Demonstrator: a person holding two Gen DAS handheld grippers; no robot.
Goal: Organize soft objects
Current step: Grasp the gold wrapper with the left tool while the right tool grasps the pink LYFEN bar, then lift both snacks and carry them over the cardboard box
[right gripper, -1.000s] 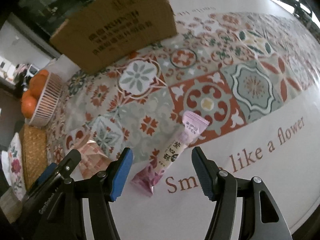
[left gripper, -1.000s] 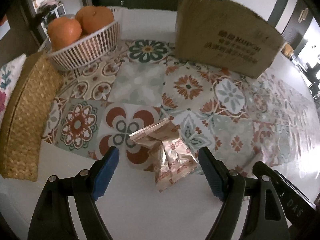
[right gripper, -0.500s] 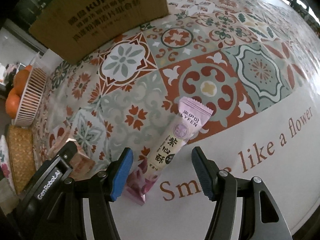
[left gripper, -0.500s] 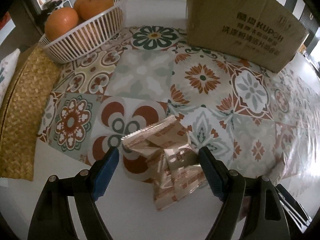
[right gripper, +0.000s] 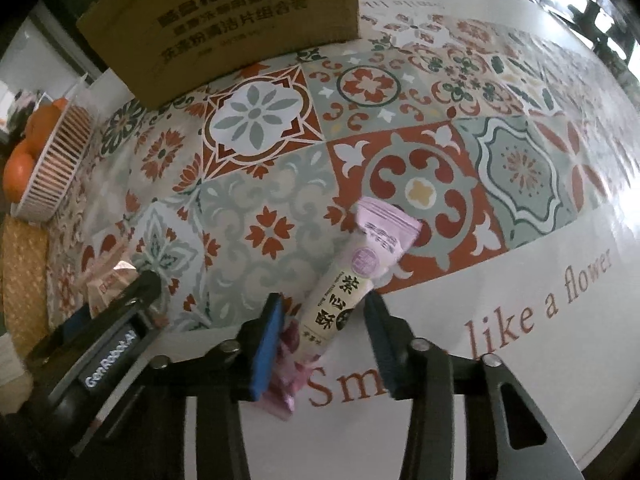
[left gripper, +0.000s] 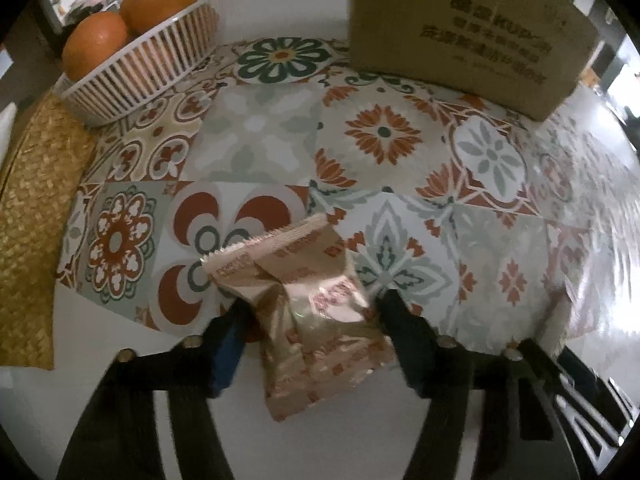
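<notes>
Left wrist view: the left gripper (left gripper: 310,316) points steeply down at a crinkled rose-gold foil snack packet (left gripper: 316,300) lying on the tile-patterned tablecloth (left gripper: 260,140). Its jaws are closing with the packet between them, the pads at the packet's edges; whether they press yet I cannot tell. A white ribbed basket of oranges (left gripper: 140,56) sits at far left beside a woven straw mat (left gripper: 32,220), and a brown cardboard box (left gripper: 460,24) stands at the back.

In the right wrist view, the right gripper (right gripper: 324,312) straddles a slim pink-and-cream snack packet (right gripper: 352,280) lying across the cloth's patterned edge. Its jaws are closing around the packet, with the blue pads just beside it and a thin gap visible.
</notes>
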